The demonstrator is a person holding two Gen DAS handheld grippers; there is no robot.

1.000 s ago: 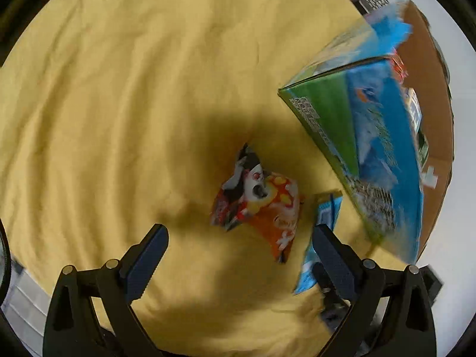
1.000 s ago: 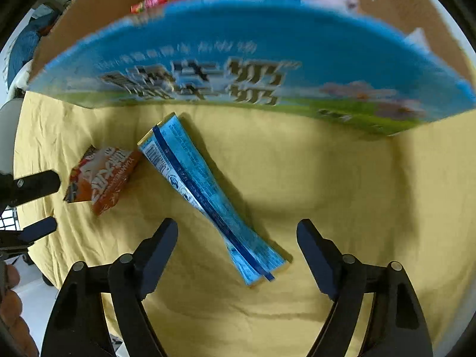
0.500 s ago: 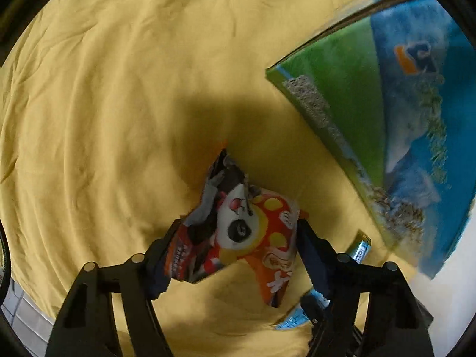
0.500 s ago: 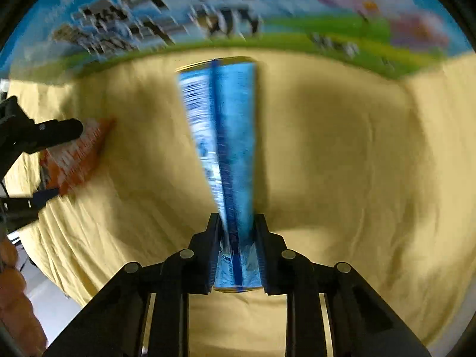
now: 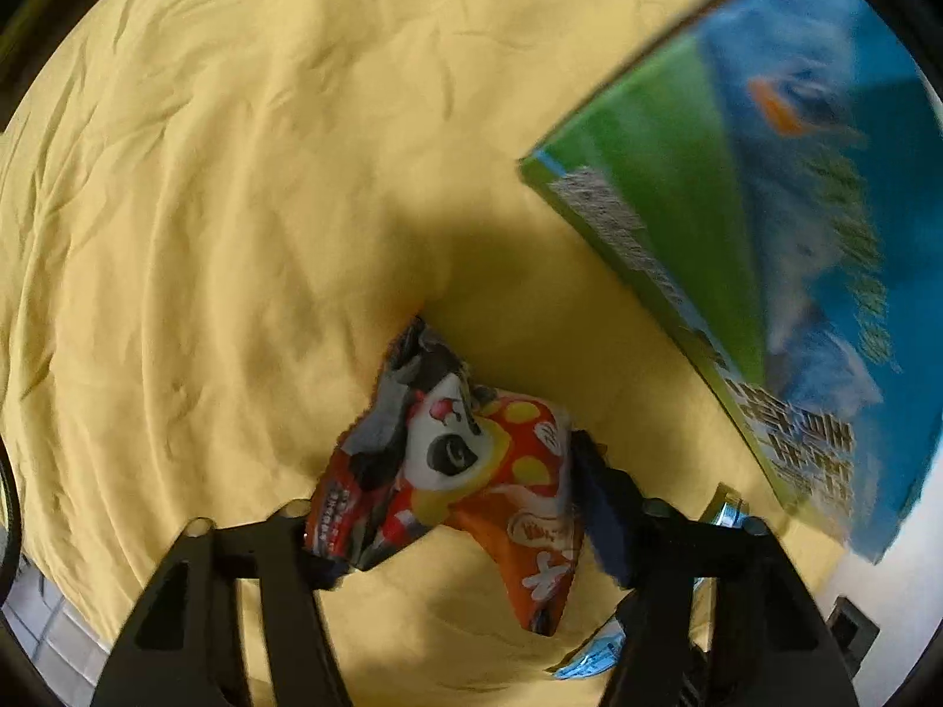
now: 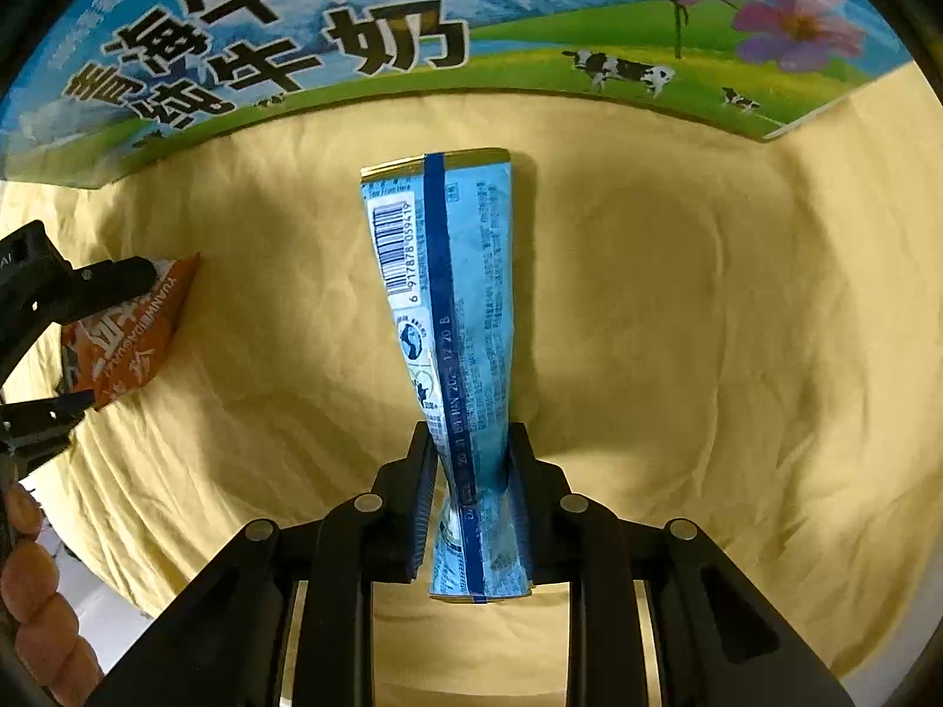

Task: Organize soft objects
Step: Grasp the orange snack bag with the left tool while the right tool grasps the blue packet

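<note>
My left gripper (image 5: 454, 506) is shut on an orange and red snack bag (image 5: 465, 471) with a panda print, held just over the yellow cloth (image 5: 206, 235). The same bag (image 6: 127, 330) and the left gripper's fingers (image 6: 76, 294) show at the left of the right wrist view. My right gripper (image 6: 471, 471) is shut on a long light-blue wrapper packet (image 6: 454, 306) with a barcode, pinched near its lower end, its top pointing toward the milk carton box (image 6: 412, 29).
The blue and green milk carton box (image 5: 795, 235) stands on the yellow cloth, at the right of the left wrist view and across the top of the right wrist view. The table's edge lies at the lower left (image 6: 112, 607).
Both grippers went from open to shut: the left closed on the panda snack bag, the right on the blue packet. Both moved closer to the milk box.
</note>
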